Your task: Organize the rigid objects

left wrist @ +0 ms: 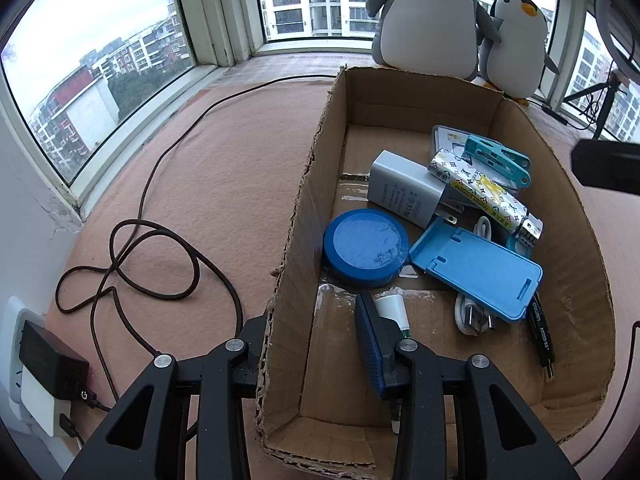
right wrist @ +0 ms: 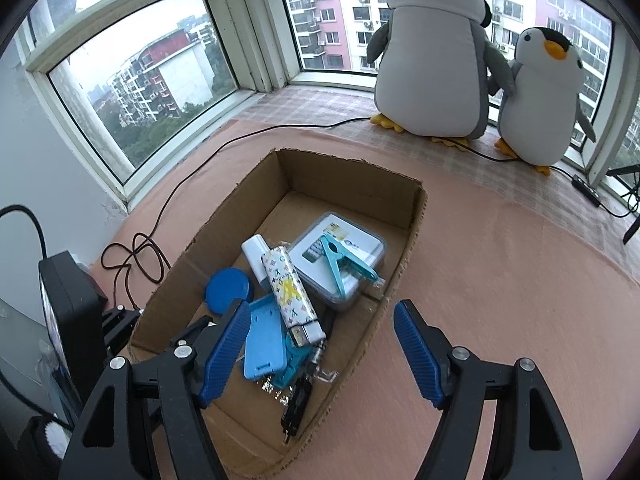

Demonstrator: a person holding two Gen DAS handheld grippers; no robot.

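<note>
A cardboard box (left wrist: pixel 304 216) (right wrist: pixel 408 216) holds a round blue tin (left wrist: pixel 366 246) (right wrist: pixel 229 290), a grey charger (left wrist: pixel 404 194), a patterned lighter (left wrist: pixel 484 192) (right wrist: pixel 290 292), a blue phone stand (left wrist: pixel 478 268) (right wrist: pixel 265 340), a teal clip (left wrist: pixel 498 158) (right wrist: pixel 344 266), a white cable (left wrist: pixel 474 318), a black pen (left wrist: pixel 542 340) and a white case (right wrist: pixel 340 248). My left gripper (left wrist: pixel 316 344) straddles the box's left wall, one blue pad (left wrist: pixel 370 346) inside, jaws apart. My right gripper (right wrist: pixel 320 352) is open above the box's near right wall.
The box sits on a pink mat (left wrist: pixel 208 184) on a window ledge. A dark cable (left wrist: pixel 160 264) loops on the mat left of the box. A wall plug (left wrist: pixel 48 372) is at the far left. Two plush penguins (right wrist: pixel 436 60) stand at the back by the windows.
</note>
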